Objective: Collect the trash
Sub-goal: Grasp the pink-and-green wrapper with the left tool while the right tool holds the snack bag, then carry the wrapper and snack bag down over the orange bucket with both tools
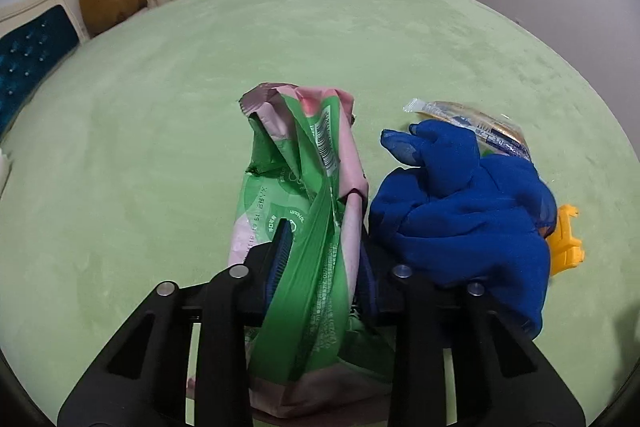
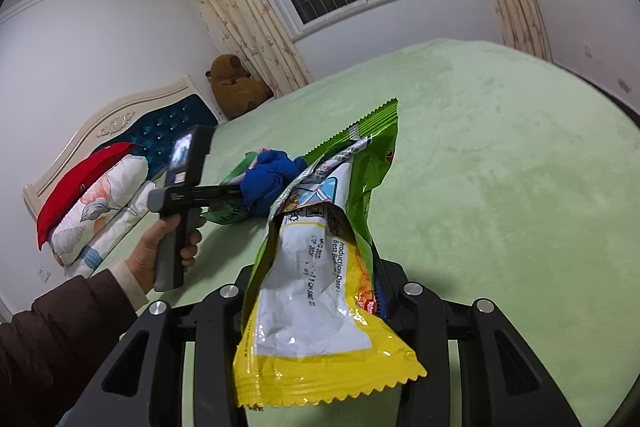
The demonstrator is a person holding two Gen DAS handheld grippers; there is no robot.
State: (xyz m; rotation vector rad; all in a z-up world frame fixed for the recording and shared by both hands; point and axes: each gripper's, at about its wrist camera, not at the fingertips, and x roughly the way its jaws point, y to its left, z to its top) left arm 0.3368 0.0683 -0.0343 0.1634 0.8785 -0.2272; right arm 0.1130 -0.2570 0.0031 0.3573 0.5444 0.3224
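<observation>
At the left of the right wrist view I see my left hand [image 2: 160,251] gripping the left tool [image 1: 320,227], which is clamped on a crumpled pink-and-green wrapper [image 1: 304,195]. In the left wrist view that wrapper fills the lower centre of the frame, creased, with a barcode strip near its top. Just right of it a blue cloth [image 1: 460,203] bunches over a clear-ended snack packet [image 1: 472,119] on the green bed [image 1: 160,107]; an orange plastic piece [image 1: 566,239] pokes out at the cloth's right edge. In the right wrist view, centre frame, the right tool [image 2: 320,291] pinches a yellow-and-green snack bag [image 2: 320,287], wrinkled, with a white date panel and zigzag edges.
</observation>
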